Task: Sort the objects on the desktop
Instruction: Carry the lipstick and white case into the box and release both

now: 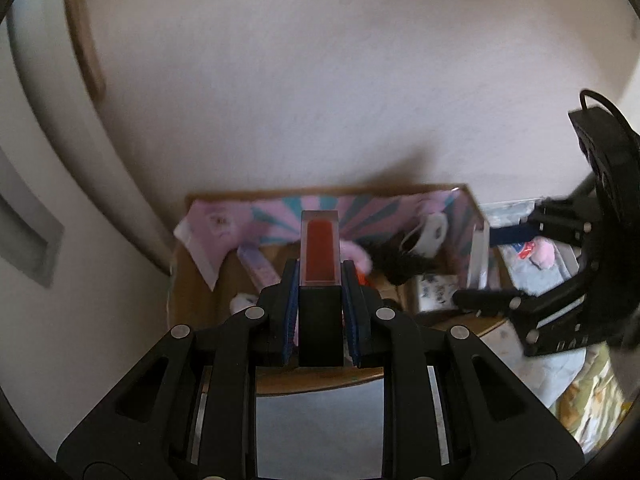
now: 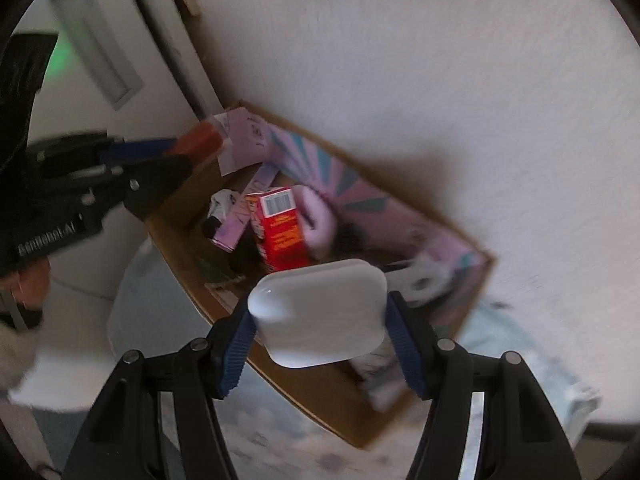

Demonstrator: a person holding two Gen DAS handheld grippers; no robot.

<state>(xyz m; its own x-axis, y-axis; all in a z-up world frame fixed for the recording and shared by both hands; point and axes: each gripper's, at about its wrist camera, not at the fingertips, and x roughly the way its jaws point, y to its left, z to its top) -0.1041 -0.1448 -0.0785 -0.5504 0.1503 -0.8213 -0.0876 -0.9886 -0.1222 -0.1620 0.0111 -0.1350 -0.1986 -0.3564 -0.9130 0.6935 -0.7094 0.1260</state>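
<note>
The left tongs (image 1: 320,296) are clenched on a lip-gloss tube (image 1: 320,252) — clear-walled with red inside and a black cap — gripped at the cap, with the clear end poking out over a cardboard box (image 1: 192,304) that stands against the wall. The box has a pink-and-teal printed lining and is already crowded: a red carton with a barcode (image 2: 280,228), a lilac tube (image 1: 258,266), a pink fuzzy thing (image 2: 318,220), a black-and-white bundle (image 2: 220,208) and other bits too blurred to name.

The right tongs (image 2: 318,320) are grasping a smooth white rounded case (image 2: 318,312) across its width, held above the near rim of the same box. Beneath the box lies a pale, printed cloth, so I cannot tell whether it sits on a counter or on bedding.

Both items look about ready to be dropped in, and that is where it could go wrong. The two tongs sit close together over one small opening, so lowering both at once risks knocking them together. The white case is glossy and rounded — a shallow pinch may let it squirt out and land outside the box. The gloss tube, released from up high, could bounce off the carton and tip over the left rim. The motion blur in the right view suggests speed, which adds to each of these risks.
</note>
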